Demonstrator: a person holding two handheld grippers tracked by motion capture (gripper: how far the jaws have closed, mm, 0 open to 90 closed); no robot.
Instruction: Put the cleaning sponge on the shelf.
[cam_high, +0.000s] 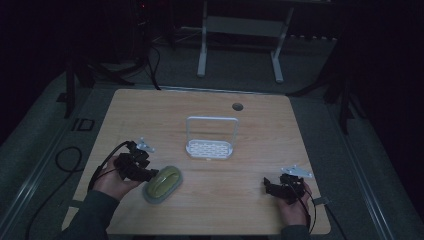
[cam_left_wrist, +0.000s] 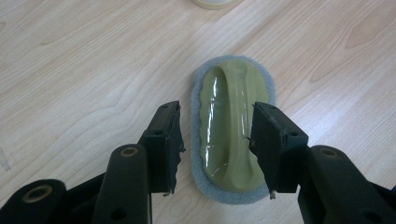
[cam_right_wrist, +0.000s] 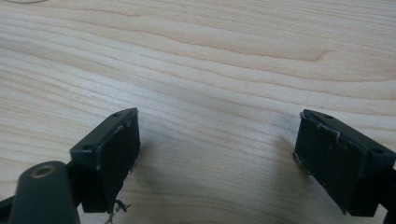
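Note:
A scrubbing pad (cam_high: 162, 184) with an olive-green moulded handle on a grey sponge base lies flat on the wooden table (cam_high: 150, 115), front left. My left gripper (cam_high: 149, 174) sits at its left end. In the left gripper view the jaws stand either side of the pad (cam_left_wrist: 229, 88), and the gripper (cam_left_wrist: 217, 108) is open: a gap shows between the left pad and the sponge edge, while the right pad overlaps the handle's side. My right gripper (cam_high: 270, 185) rests at the front right, and its open jaws (cam_right_wrist: 219, 114) frame bare wood.
A small white rack (cam_high: 210, 147) with a slotted base and a tall hoop stands at the table's middle. A round cable hole (cam_high: 237, 106) lies behind it. White desk legs (cam_high: 202, 55) stand on the floor beyond. A pale round edge (cam_left_wrist: 212, 3) shows past the pad.

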